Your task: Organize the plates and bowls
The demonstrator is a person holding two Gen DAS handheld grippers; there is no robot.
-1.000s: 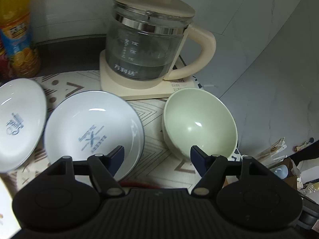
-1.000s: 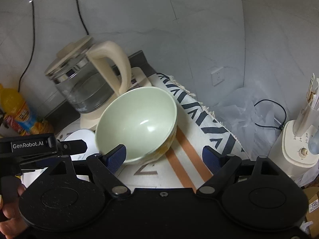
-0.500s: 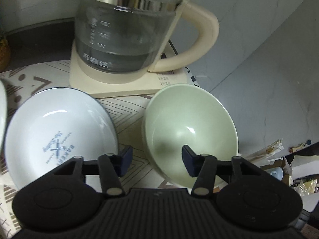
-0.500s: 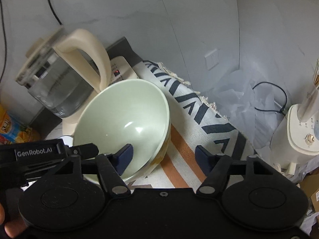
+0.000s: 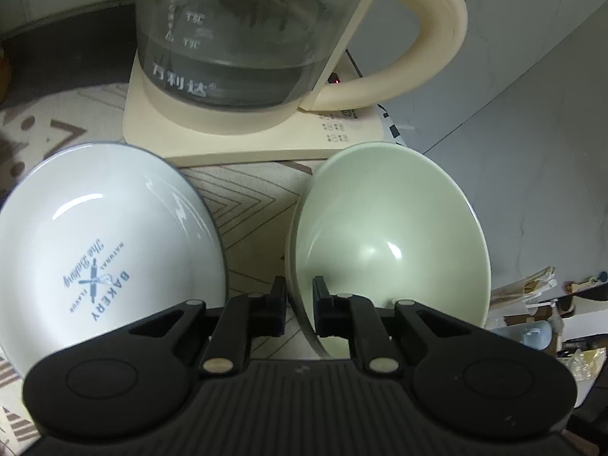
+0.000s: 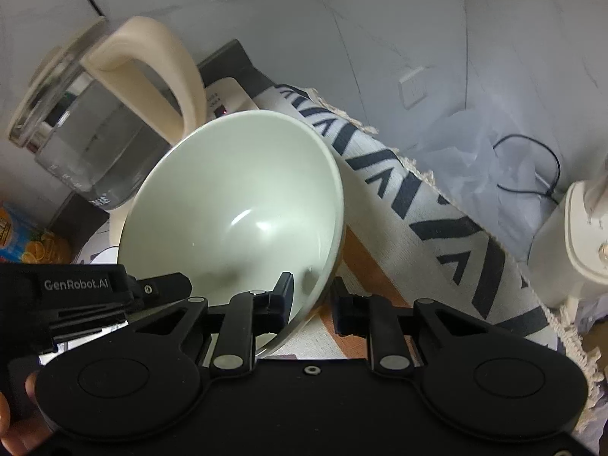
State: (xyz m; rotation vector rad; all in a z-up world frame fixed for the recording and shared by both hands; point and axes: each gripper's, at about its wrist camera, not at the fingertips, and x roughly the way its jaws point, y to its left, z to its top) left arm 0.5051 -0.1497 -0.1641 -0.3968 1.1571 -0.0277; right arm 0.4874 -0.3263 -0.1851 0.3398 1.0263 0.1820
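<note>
A pale green bowl (image 5: 391,243) sits on the patterned cloth in front of the kettle. My left gripper (image 5: 299,306) is shut on the bowl's left rim, one finger inside and one outside. In the right wrist view the same green bowl (image 6: 243,209) fills the middle, and my right gripper (image 6: 312,304) is closed on its right rim. A white plate (image 5: 95,250) with blue "BAKERY" print lies to the left of the bowl, apart from it.
A glass kettle (image 5: 243,38) with a cream handle stands on its cream base (image 5: 250,140) just behind the bowl and plate. The striped cloth (image 6: 418,209) runs to the right, with a white appliance (image 6: 573,243) beyond its edge. An orange drink bottle (image 6: 26,239) stands at far left.
Both grippers moved forward onto the green bowl and closed on its rim, the left on the left side, the right on the right side. The kettle looms closer.
</note>
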